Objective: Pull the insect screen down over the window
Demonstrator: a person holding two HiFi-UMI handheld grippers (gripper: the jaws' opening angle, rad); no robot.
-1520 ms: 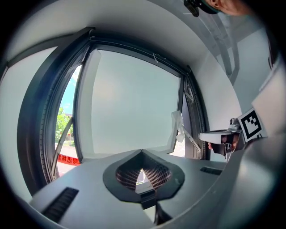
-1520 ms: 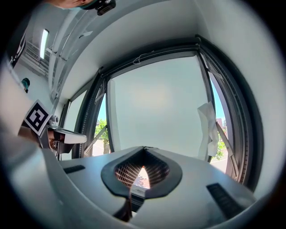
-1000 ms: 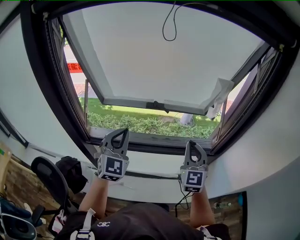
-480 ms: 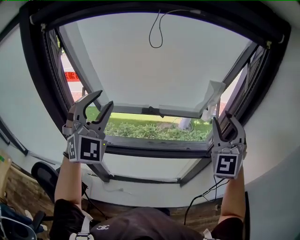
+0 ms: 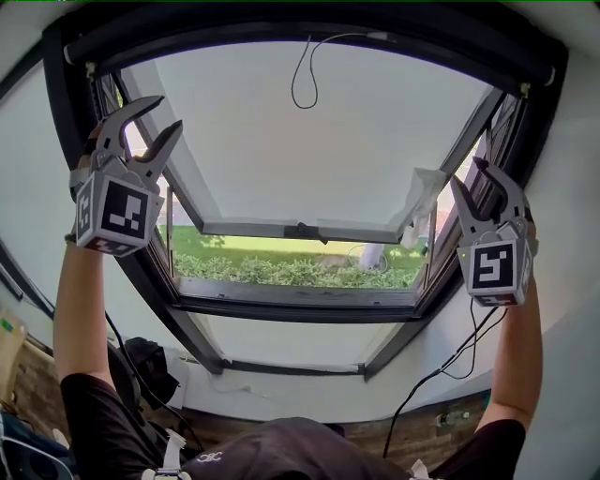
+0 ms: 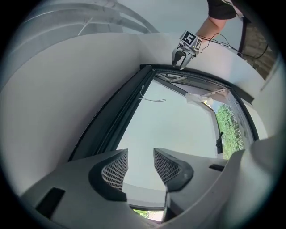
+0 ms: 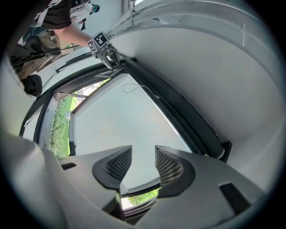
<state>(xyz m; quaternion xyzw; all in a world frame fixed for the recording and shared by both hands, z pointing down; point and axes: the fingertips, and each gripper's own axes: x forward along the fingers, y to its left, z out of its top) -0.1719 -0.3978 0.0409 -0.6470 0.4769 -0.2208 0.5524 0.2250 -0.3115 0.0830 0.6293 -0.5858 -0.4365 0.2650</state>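
None of the insect screen covers the window (image 5: 319,141) yet; it seems rolled inside the dark housing (image 5: 281,26) along the top, with a cord loop (image 5: 298,86) dangling below. Shut down at the sill (image 5: 300,306) a second ago, the left hand-held gripper (image 5: 166,113) and the right hand-held gripper (image 5: 467,171) are now up by the upper corners. Their jaws have just been opening and stand wide and empty, ready to grasp.

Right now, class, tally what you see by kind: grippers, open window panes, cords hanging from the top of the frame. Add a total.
Grippers: 2 (left gripper, right gripper)
Open window pane: 1
Cord: 1
Total: 4
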